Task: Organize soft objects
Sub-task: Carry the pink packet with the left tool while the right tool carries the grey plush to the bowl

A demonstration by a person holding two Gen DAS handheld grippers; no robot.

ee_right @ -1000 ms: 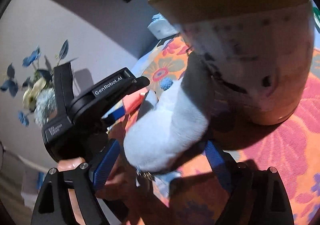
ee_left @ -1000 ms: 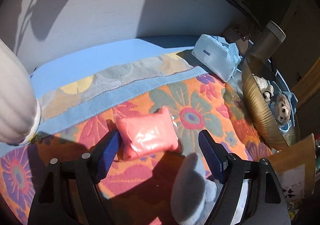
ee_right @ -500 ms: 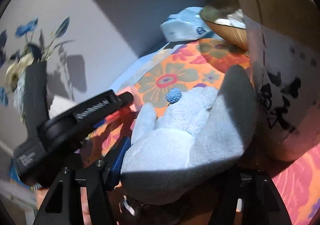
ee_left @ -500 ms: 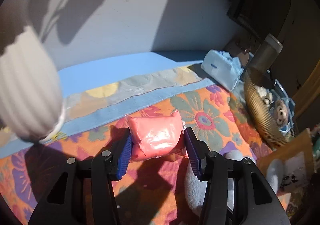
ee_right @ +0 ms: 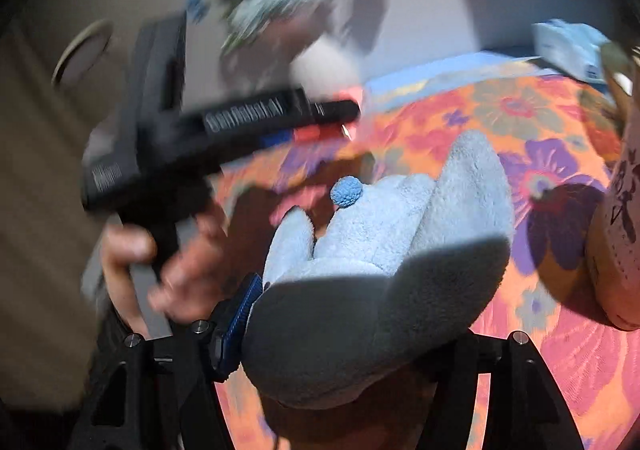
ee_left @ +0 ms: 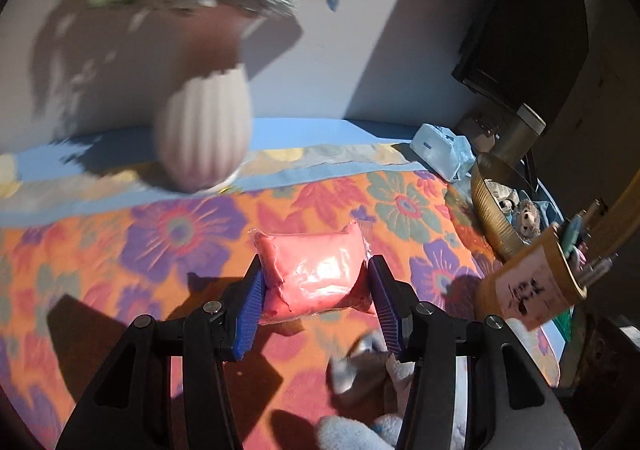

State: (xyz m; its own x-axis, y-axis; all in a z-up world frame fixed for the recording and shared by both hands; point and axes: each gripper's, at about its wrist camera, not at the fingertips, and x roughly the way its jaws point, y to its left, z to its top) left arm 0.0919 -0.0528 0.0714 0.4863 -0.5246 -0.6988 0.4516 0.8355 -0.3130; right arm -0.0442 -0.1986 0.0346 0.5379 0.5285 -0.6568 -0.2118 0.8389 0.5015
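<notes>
My left gripper (ee_left: 316,302) is shut on a pink soft pouch (ee_left: 314,274) in clear wrap and holds it above the flowered orange cloth (ee_left: 140,250). The left gripper also shows in the right wrist view (ee_right: 240,121), blurred, with the pouch's pink end (ee_right: 316,134) at its tip. My right gripper (ee_right: 356,334) is shut on a pale blue plush toy (ee_right: 380,250) with a small blue pompom (ee_right: 346,191). Part of the plush shows at the bottom of the left wrist view (ee_left: 360,366).
A ribbed white vase (ee_left: 204,133) with flowers stands at the back. A blue tissue pack (ee_left: 440,151) lies at the back right. A gold basket (ee_left: 494,205) holds small plush toys (ee_left: 526,213). A tan pen holder (ee_left: 532,286) stands at right.
My left gripper closed on the pink pouch and lifted it, pulling back so the vase shows whole. My right gripper lifted the blue plush away from the pen holder.
</notes>
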